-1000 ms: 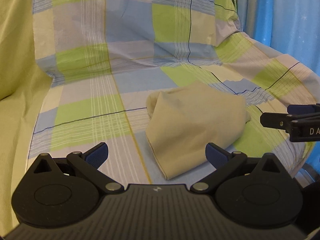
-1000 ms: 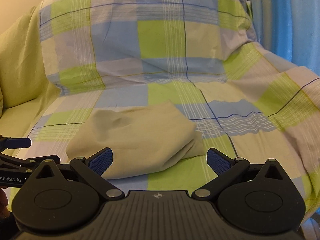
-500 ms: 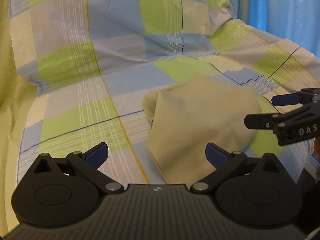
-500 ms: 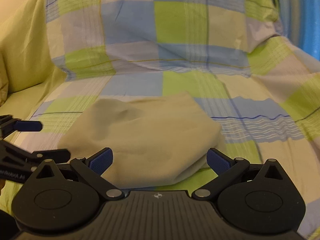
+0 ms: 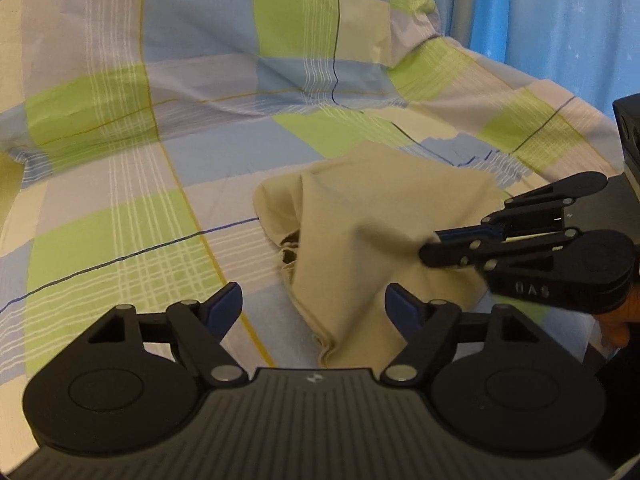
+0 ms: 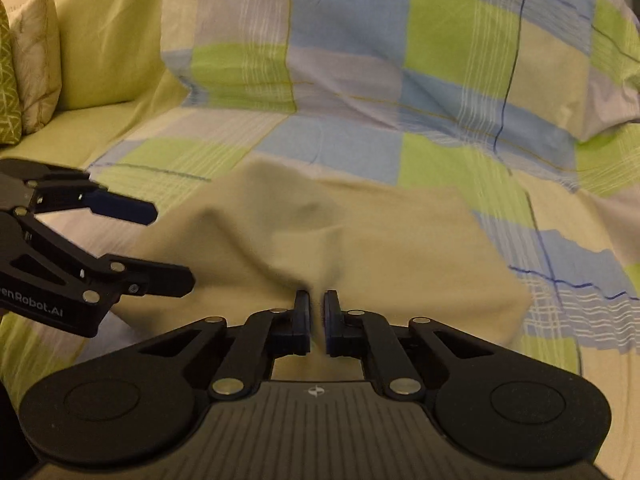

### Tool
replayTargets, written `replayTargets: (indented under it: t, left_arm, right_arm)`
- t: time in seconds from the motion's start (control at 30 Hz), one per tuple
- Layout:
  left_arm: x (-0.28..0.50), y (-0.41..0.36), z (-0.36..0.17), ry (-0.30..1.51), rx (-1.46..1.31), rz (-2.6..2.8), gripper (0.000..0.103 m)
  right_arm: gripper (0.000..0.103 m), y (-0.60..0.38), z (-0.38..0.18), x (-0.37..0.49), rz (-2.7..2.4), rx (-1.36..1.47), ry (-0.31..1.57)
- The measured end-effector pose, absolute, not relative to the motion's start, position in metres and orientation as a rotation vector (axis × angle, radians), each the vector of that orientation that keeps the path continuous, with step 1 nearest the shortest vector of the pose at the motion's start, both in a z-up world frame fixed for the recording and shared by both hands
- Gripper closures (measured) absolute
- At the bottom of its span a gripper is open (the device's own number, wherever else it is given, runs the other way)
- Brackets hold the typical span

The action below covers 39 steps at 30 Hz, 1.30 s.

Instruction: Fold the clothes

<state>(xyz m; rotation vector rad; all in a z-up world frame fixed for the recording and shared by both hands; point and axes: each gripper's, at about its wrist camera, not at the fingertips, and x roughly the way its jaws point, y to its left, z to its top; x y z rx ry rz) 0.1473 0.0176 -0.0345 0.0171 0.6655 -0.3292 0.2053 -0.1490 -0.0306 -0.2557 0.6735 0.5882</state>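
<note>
At the centre of both views, a beige cloth (image 5: 372, 240) is lying partly folded on a checked sheet (image 5: 160, 160). The right hand-held gripper (image 6: 317, 312) is pinching the cloth's near edge, fingers nearly together. The left hand-held gripper (image 5: 314, 306) is hovering, fingers wide apart, just before the cloth's corner.

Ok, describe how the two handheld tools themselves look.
Both match: the left tool and right tool have matte black ribbed bodies, round pivot discs, silver rivets, linkage arms and blue finger pads. White lettering marks their sides. No cables or sleeves show.
</note>
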Motion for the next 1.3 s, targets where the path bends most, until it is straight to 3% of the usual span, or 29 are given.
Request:
replayTargets:
  t: [0.4,0.5,0.67,0.83,0.93,1.1,1.3]
  left_arm:
    - [0.072,0.054,0.037,0.444,-0.105,-0.239,0.012]
    - [0.042,0.071,0.061,0.364,-0.158,-0.197,0.004]
    - [0.023,0.084,0.076,0.339,-0.149,-0.163,0.003]
    - [0.029,0.077,0.057,0.417,-0.097,-0.172,0.003]
    - [0.037,0.068,0.039,0.469,-0.042,-0.196,0.003]
    - [0.058,0.049,0.012,0.542,0.040,-0.216,0.004]
    - [0.071,0.038,-0.005,0.589,0.074,-0.248,0.005]
  right_arm:
    - [0.100,-0.163,0.113,0.153,0.656,-0.144,0.386]
    - [0.103,-0.169,0.122,0.153,0.609,-0.129,0.363]
    - [0.103,-0.180,0.138,0.154,0.529,-0.104,0.325]
    - [0.098,-0.209,0.087,0.191,0.300,-0.157,0.492]
    - [0.087,-0.225,0.072,0.185,0.332,-0.131,0.537]
    - [0.059,-0.194,0.038,0.151,0.571,-0.251,0.619]
    - [0.055,-0.123,-0.029,0.126,0.727,-0.665,0.650]
